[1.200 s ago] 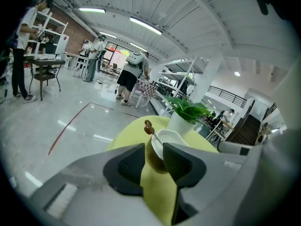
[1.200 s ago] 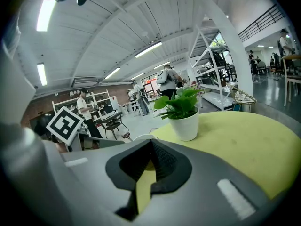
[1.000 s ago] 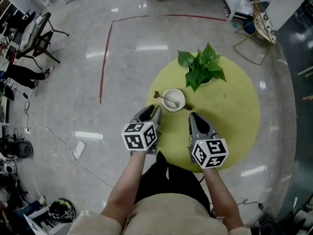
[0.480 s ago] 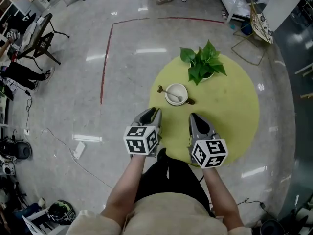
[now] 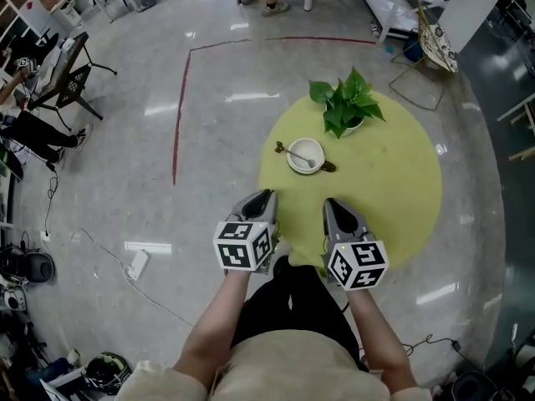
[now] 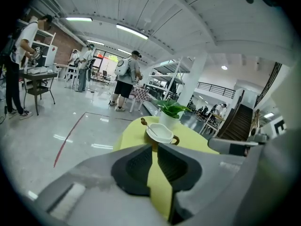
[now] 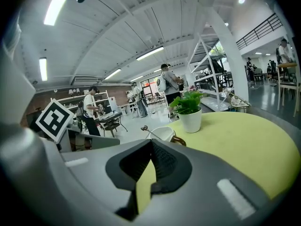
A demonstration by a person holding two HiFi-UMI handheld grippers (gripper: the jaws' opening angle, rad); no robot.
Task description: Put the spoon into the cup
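The thin metal spoon (image 5: 290, 150) is already in the small white cup with a brown handle (image 5: 304, 155). Its scoop end lies inside the cup. Its long end leans on the rim and sticks out to the left. The cup stands on the round yellow-green worktop (image 5: 393, 195), near the green leafy plant in a white pot (image 5: 345, 105).

Both claws are at the near edge of the worktop, well apart from the cup. The left claw (image 5: 262, 197) has just been closing. Its two sides are close, with a thin gap between them, and nothing is in that gap. The right claw (image 5: 333, 204) has its tips pressed together and it holds nothing.

So the job looks done, and I think the step now is just to leave the cup alone.

To do that well:
- Keep both claws low and slow, on the near side, and do not swing them over the cup.
- Watch the end of the spoon that sticks out. I think a little bump there could flip the spoon out or tip the cup.
- Do not push or shake the worktop, because the spoon only leans on the rim.
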